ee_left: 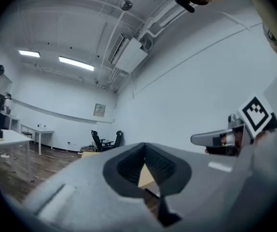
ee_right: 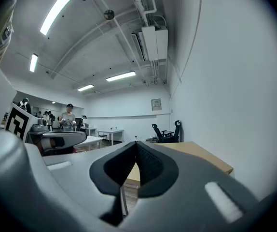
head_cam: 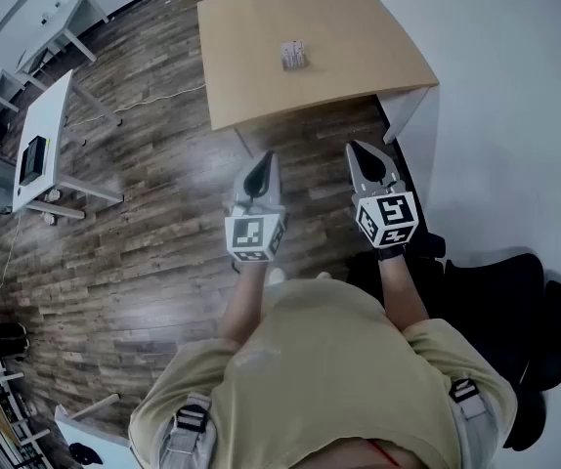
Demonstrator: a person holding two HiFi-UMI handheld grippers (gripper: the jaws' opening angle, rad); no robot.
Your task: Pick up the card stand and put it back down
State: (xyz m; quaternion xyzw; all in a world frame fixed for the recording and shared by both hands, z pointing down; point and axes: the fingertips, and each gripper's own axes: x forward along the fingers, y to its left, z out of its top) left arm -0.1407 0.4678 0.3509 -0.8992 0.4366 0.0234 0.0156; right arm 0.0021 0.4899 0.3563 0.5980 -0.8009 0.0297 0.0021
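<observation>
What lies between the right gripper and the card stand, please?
In the head view, only a strip of wood floor and then bare tabletop separate the right gripper from the card stand.

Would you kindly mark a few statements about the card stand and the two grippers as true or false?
1. The card stand sits on the wooden table. True.
2. The left gripper holds the card stand. False: its jaws are shut on nothing, and the stand lies far ahead of it on the table.
3. In the head view, both grippers show short of the table's near edge, over the wood floor. True.
4. The right gripper has its jaws wide apart. False: its jaws are together, with nothing between them.
</observation>
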